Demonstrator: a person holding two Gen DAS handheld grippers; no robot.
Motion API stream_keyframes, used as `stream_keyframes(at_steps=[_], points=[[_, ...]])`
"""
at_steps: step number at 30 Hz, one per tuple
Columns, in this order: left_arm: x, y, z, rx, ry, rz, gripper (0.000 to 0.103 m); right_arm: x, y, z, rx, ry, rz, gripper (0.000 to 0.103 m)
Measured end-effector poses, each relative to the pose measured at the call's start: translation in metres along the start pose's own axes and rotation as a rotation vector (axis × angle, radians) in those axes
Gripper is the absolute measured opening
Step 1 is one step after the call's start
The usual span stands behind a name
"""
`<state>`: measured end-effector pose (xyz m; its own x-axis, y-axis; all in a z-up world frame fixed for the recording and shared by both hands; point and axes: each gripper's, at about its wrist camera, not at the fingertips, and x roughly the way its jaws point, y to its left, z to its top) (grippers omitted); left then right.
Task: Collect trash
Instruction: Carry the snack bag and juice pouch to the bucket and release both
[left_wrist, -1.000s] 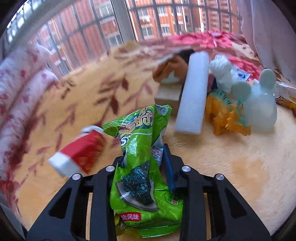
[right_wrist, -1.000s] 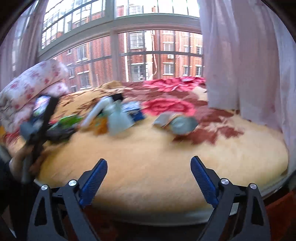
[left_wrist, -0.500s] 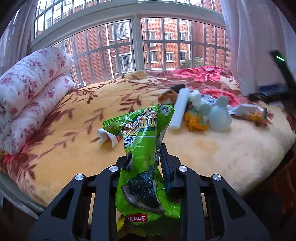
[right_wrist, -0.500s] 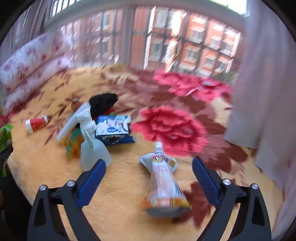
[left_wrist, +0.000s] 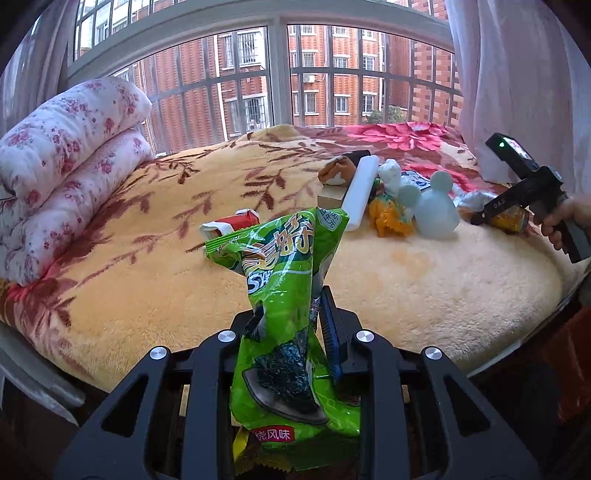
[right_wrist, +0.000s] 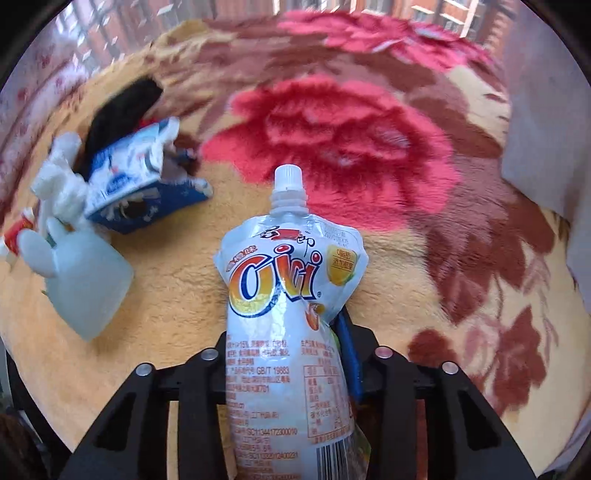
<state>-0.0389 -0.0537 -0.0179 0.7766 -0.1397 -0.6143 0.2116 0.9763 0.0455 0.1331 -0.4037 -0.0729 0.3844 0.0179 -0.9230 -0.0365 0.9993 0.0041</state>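
A green seaweed snack bag stands upright between the fingers of my left gripper, which is shut on it just off the near edge of the bed. My right gripper points steeply down at the yellow blanket. Its jaws are closing on a white and orange drink pouch with a white screw cap. The blue right pad touches the pouch's side, while the left pad is hidden behind it. In the left wrist view, a hand holds the right gripper's body at the far right of the bed.
A pale mouse-shaped bottle, a blue and white carton and a black cloth lie left of the pouch. A red and white carton, a white foam bar, an orange toy, folded floral quilts and a curtain surround the bed.
My left gripper drew back from the bed with the green bag, then held still. My right gripper swung down over the drink pouch, and its wide jaws came in around it.
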Motion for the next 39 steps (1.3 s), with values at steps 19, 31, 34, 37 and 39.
stream_keyframes(at_steps=[19,31,34,37,39], points=[[-0.052,-0.019,-0.016,0.006,-0.046,0.016,0.025,-0.165,0.143,-0.186,0.006,-0.551,0.117,0.040],[-0.069,-0.009,-0.084,-0.072,0.047,0.037,0.025,-0.135,0.214,-0.283,-0.029,-0.567,0.035,0.041],[-0.052,-0.011,-0.104,-0.071,0.127,0.019,0.025,-0.113,0.220,-0.294,-0.016,-0.513,0.064,0.041],[-0.041,-0.013,-0.116,-0.060,0.174,0.017,0.025,-0.099,0.226,-0.305,-0.012,-0.474,0.087,0.041],[-0.037,-0.013,-0.120,-0.058,0.192,0.018,0.025,-0.094,0.226,-0.305,-0.008,-0.453,0.090,0.041]])
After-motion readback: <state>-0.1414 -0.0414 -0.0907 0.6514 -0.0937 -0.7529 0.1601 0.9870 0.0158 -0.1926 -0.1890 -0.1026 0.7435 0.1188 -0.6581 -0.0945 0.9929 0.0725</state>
